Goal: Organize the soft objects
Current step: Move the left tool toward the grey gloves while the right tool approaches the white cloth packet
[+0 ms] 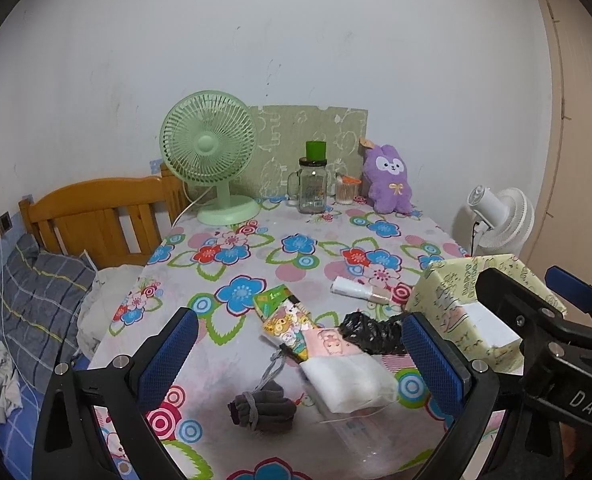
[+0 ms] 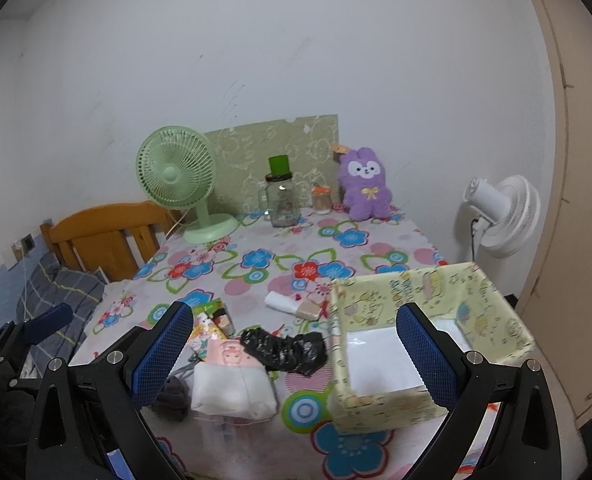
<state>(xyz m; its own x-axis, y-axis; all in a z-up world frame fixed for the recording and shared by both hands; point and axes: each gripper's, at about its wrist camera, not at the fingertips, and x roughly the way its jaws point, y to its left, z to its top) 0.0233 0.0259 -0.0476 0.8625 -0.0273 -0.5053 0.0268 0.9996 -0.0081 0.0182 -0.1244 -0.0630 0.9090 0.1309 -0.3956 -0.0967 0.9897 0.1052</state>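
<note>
Both my claws hung open above the flower-patterned tablecloth (image 1: 256, 264), gripping nothing.

My left claw (image 1: 300, 360) had its blue pads wide apart over a white padded pouch with a pink cartoon print (image 1: 348, 376), a crumpled black plastic bag (image 1: 372, 334) touching its far edge and a bundled dark grey sock (image 1: 262, 404) just beside it. My right claw (image 2: 296, 356), equally spread, faced the open pale-yellow printed box (image 2: 380, 404), which sat right of the pile.

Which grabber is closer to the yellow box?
Right. The right gripper hangs by the yellow box, one finger over its open inside. The left gripper sits further left, over the white pouch.
</note>
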